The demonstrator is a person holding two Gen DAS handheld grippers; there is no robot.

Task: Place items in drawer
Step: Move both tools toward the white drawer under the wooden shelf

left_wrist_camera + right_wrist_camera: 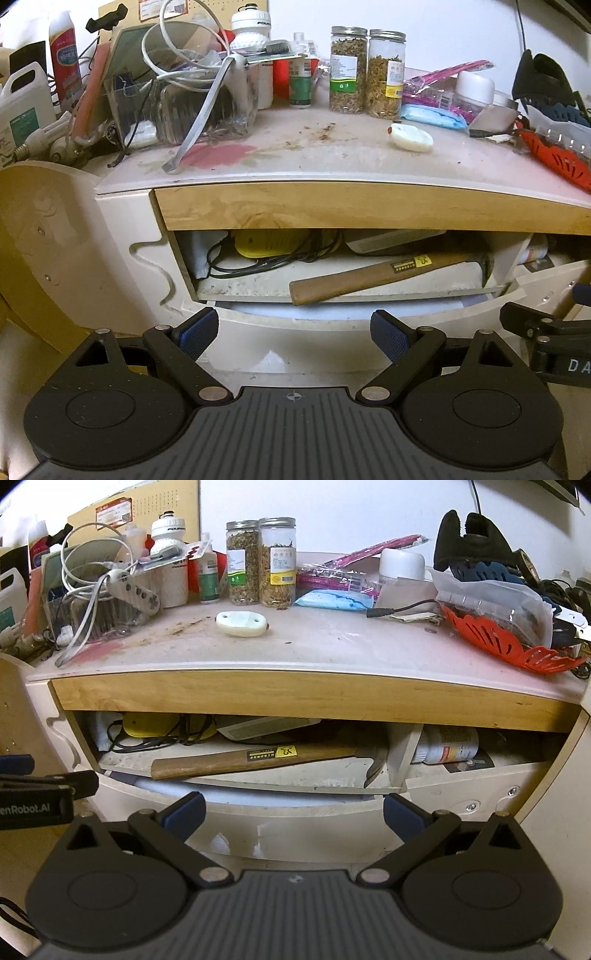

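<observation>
Clearly, both tools are held before the open drawer [332, 284], each spread wide and empty. The left gripper [293, 334] is seen at 6 o'clock in its view, the right gripper [293, 814] likewise. A hammer [258, 760] lies inside the drawer, at 12 o'clock from the fingers. Further up, a white oval piece [242, 623] rests on the desktop [332, 650], near two jars [260, 561].

"enRobot.AI" on left gripper [33, 806], "DA" on right gripper [565, 363]
</observation>
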